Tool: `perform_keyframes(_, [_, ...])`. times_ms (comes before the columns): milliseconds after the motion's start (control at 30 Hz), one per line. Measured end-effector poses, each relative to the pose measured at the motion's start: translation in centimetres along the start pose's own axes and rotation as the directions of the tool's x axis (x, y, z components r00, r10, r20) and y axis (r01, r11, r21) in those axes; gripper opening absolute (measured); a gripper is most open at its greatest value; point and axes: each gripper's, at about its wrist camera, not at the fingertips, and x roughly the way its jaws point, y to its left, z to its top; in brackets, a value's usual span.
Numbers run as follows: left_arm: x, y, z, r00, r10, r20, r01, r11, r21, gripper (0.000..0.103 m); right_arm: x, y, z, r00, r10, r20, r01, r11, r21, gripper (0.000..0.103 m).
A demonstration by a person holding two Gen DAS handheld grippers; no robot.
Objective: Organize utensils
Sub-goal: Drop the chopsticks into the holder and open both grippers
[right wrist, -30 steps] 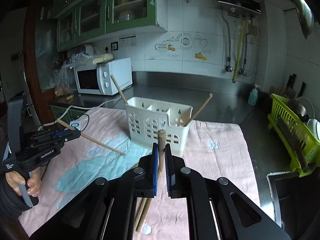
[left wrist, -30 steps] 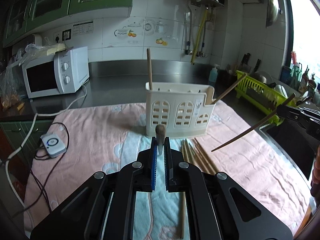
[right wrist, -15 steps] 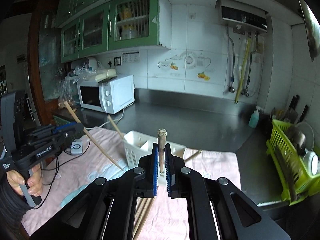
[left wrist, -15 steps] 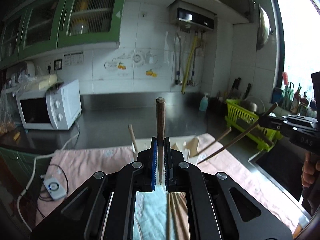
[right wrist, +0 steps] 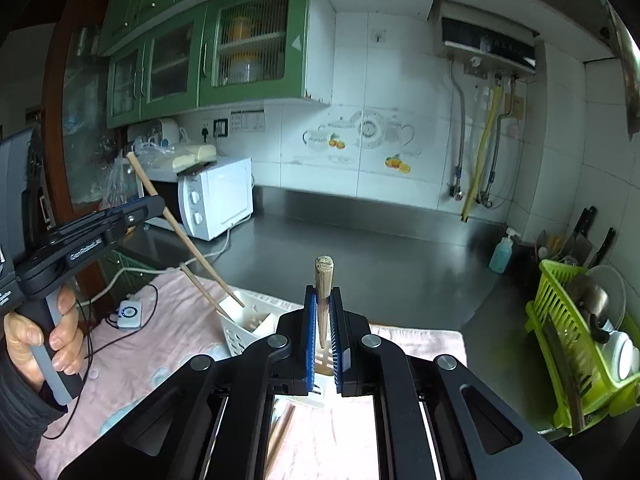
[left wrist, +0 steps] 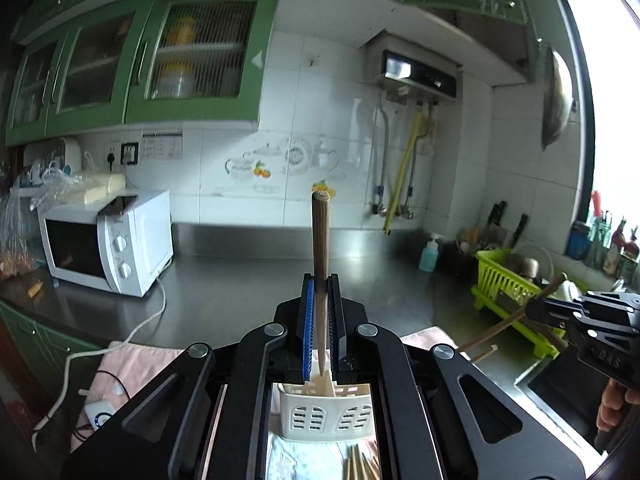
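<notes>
Nearest the camera, the left hand-held gripper (left wrist: pixel 320 320) is clenched on a dark wooden chopstick (left wrist: pixel 320 256) that stands upright between its blue pads, its lower tip just above the white utensil holder (left wrist: pixel 320 412). The right hand-held gripper (right wrist: pixel 323 328) likewise grasps a paler chopstick (right wrist: pixel 323 296), also poised over the holder (right wrist: pixel 244 320). In front of the holder, a few loose chopsticks (left wrist: pixel 360 464) lie on the pink cloth (right wrist: pixel 160 344) covering the surface. Sticks already lean out of the holder. Behind the holder the steel surface (left wrist: pixel 248 280) runs back to a microwave (left wrist: pixel 108 240) on its left and a green dish rack (right wrist: pixel 576 344) on its right. The step in hand looks like carrying both chopsticks over the holder; the next move calls for lowering each tip into a compartment, then letting go.
</notes>
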Motion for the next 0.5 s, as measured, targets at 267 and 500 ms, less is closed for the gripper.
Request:
perform_keyframes(267, [3.8, 1.7, -2.7, 0.994, 0.024, -0.111, -0.027, 0.999, -0.031, 0.006, 4.1, 0.0, -1.8, 0.997, 0.010, -0.078, -0.009, 1.000, 0.012, 0.007])
perform_keyframes(500, [2.9, 2.1, -3.3, 0.992, 0.021, -0.125, -0.028, 0.998, -0.051, 0.014, 4.0, -0.2, -2.7, 0.997, -0.005, -0.076, 0.006, 1.000, 0.017, 0.009])
